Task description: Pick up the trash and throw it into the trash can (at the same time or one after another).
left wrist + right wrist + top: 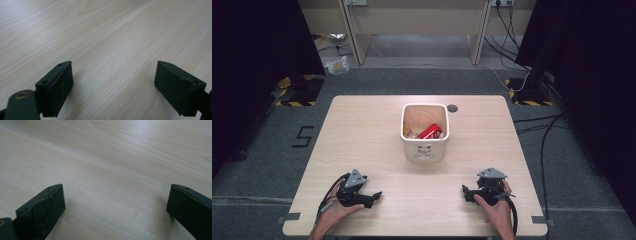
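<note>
The white square plastic bin point(424, 134) stands upright at the middle of the pale wood-grain table point(362, 145), toward its far half, and holds a red can-like item point(430, 132) along with some pale wrappers that are too small to identify. The left gripper point(373, 195) rests low on the near-left part of the table, well apart from the bin; in the left gripper view point(113, 87) its two black jaws stand wide apart with bare wood between them, gripping nothing. The right gripper point(465, 192) sits at the near-right, likewise well apart from the bin; the right gripper view point(115, 210) shows its jaws spread wide and empty. Each gripper is held in one hand, forearm entering from the near edge, with the jaws pointing inward toward the centre line of the table and lying close to the surface. The step in hand is judged to be an approach to the bin from a rest position. To perform it well, lift each gripper clear of the table before advancing, keep the jaws spread until they straddle the bin's rim or the item to be taken, and approach from above so that the thin wall is not pushed and the bin does not slide or tip.
</note>
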Demonstrator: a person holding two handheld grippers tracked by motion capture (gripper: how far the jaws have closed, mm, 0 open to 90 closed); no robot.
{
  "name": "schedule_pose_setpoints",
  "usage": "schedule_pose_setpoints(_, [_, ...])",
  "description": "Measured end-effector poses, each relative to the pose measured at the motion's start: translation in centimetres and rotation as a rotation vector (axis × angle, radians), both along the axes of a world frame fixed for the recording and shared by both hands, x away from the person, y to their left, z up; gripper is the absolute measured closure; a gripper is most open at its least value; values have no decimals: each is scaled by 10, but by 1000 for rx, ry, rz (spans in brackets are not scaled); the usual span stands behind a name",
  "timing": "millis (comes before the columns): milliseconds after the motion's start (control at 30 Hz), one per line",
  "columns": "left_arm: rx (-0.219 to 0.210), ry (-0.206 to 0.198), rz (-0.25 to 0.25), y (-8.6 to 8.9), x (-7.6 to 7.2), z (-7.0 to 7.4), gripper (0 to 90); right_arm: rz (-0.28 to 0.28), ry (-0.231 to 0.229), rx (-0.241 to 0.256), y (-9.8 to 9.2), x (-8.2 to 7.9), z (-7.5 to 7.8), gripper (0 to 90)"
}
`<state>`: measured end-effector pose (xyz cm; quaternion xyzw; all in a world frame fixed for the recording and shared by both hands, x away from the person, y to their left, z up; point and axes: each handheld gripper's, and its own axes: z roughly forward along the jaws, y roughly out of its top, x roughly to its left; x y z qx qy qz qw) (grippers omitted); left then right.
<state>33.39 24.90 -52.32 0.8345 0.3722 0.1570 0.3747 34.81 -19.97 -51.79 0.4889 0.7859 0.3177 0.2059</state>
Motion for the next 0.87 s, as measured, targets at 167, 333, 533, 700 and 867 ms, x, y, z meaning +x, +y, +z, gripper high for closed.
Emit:
schedule_pose_setpoints(167, [-1, -1, 6, 0, -2, 0, 140, 0, 0, -1, 0, 0, 0, 20])
schedule_pose_setpoints(333, [3, -2, 9, 0, -2, 0, 140, 0, 0, 0, 0, 0, 0, 20])
schedule_pose_setpoints(533, [2, -2, 9, 0, -2, 0, 140, 0, 0, 0, 0, 0, 0, 20])
schedule_pose_setpoints(700, [2, -1, 9, 0, -2, 0, 139, 0, 0, 0, 0, 0, 0, 20])
schedule_pose_setpoints(867, [2, -2, 9, 0, -2, 0, 139, 0, 0, 0, 0, 0, 0, 20])
